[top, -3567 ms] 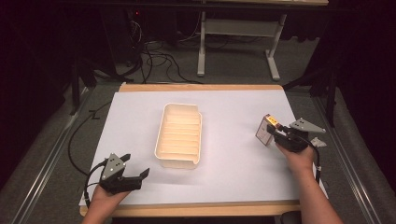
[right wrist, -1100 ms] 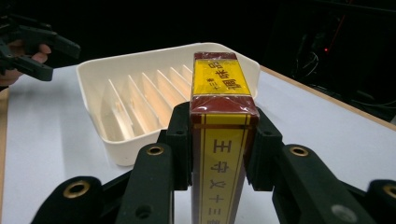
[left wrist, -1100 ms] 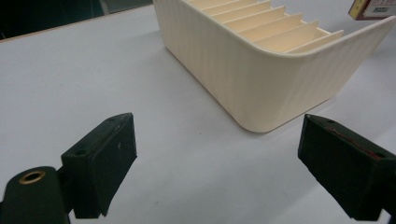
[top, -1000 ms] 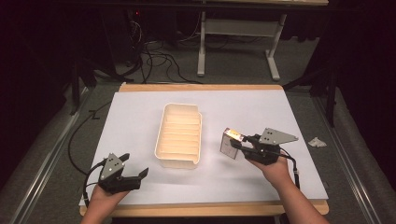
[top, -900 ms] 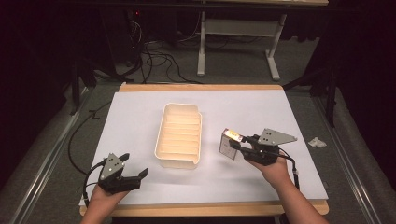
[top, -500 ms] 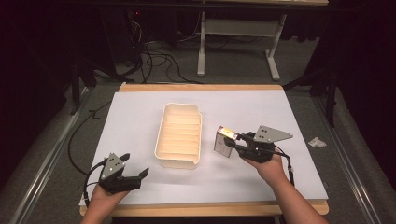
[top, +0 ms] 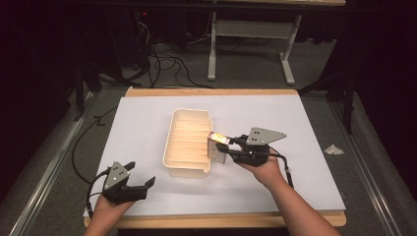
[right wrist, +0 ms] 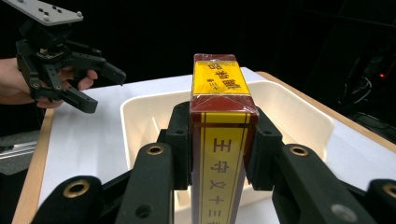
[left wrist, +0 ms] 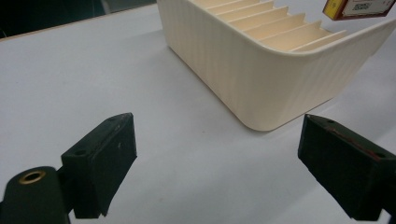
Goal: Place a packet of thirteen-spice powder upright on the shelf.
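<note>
Now right tongs (top: 227, 150) hold box (top: 217, 149) beside tray (top: 189, 169).

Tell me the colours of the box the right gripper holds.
Yellow and dark red box, clearest in the right gripper view.

box (right wrist: 219, 140): slim, dark red with yellow faces, printed characters, clear wrap | pose: on edge, lifted off table | place: at right rim of tray (top: 189, 142), mid-table | tray: cream, ribbed, rectangular, inner dividers, flat on white sheet, long axis near-to-far
</note>
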`<control>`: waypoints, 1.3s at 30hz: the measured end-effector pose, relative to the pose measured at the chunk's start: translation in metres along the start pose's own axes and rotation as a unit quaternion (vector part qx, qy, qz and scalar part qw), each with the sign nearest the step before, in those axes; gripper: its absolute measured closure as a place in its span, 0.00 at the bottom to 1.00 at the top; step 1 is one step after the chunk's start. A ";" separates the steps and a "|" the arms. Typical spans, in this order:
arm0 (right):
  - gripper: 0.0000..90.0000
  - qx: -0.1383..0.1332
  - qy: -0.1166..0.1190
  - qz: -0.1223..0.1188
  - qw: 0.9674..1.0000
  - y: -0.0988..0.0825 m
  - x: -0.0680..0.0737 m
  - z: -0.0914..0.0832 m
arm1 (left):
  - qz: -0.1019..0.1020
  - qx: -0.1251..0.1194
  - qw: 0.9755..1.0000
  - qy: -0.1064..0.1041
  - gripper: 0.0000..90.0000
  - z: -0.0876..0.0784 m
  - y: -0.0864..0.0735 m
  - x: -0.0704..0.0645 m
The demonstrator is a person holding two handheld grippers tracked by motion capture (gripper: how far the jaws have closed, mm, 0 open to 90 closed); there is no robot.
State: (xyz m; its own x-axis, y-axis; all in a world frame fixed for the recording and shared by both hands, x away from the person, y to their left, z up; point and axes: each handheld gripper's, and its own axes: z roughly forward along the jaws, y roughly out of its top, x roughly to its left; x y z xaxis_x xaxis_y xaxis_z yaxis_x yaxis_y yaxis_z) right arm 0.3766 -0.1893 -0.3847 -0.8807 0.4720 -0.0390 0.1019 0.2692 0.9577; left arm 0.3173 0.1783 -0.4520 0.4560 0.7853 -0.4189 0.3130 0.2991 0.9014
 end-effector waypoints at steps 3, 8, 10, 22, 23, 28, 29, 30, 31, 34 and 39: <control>0.76 -0.005 0.007 0.001 1.000 0.003 0.001 0.006 | -0.001 -0.001 1.000 0.000 0.14 0.000 0.000 0.000; 0.76 -0.010 0.015 -0.003 1.000 0.010 0.002 0.012 | 0.001 0.000 1.000 0.001 0.14 0.000 0.000 0.000; 0.76 -0.013 0.020 -0.008 1.000 0.013 0.003 0.015 | 0.000 0.000 1.000 0.001 0.14 0.000 0.000 0.000; 0.76 -0.043 0.059 -0.001 0.997 0.031 0.005 0.036 | -0.001 -0.004 1.000 0.004 0.14 -0.001 0.001 0.001; 0.76 -0.044 0.062 -0.002 0.997 0.033 0.005 0.038 | 0.000 -0.004 1.000 0.004 0.14 -0.002 0.001 0.001; 0.76 -0.049 0.072 -0.005 0.996 0.036 0.008 0.045 | -0.001 -0.006 1.000 0.005 0.14 -0.003 0.001 0.001; 0.76 -0.049 0.072 -0.005 0.996 0.036 0.008 0.045 | -0.001 -0.006 1.000 0.005 0.14 -0.003 0.001 0.001; 0.76 -0.047 0.070 -0.009 0.996 0.036 0.009 0.047 | -0.004 -0.009 1.000 0.006 0.14 -0.004 0.002 0.000; 0.76 -0.046 0.071 -0.007 0.996 0.036 0.008 0.047 | -0.001 -0.007 1.000 0.006 0.14 -0.004 0.001 0.000; 0.76 -0.049 0.077 0.001 0.996 0.035 0.008 0.049 | 0.001 -0.005 1.000 0.006 0.14 -0.004 0.001 0.000; 0.76 -0.045 0.090 -0.002 0.995 0.034 0.013 0.052 | 0.002 -0.003 1.000 0.003 0.14 -0.003 0.000 -0.001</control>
State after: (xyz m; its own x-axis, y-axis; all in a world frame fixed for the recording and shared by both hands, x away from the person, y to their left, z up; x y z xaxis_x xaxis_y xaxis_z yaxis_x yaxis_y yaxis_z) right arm 0.3929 -0.1301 -0.3677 -0.9504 0.3110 0.0013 0.0639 0.1915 0.9794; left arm 0.3144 0.1789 -0.4514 0.4516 0.7902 -0.4144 0.3065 0.2988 0.9038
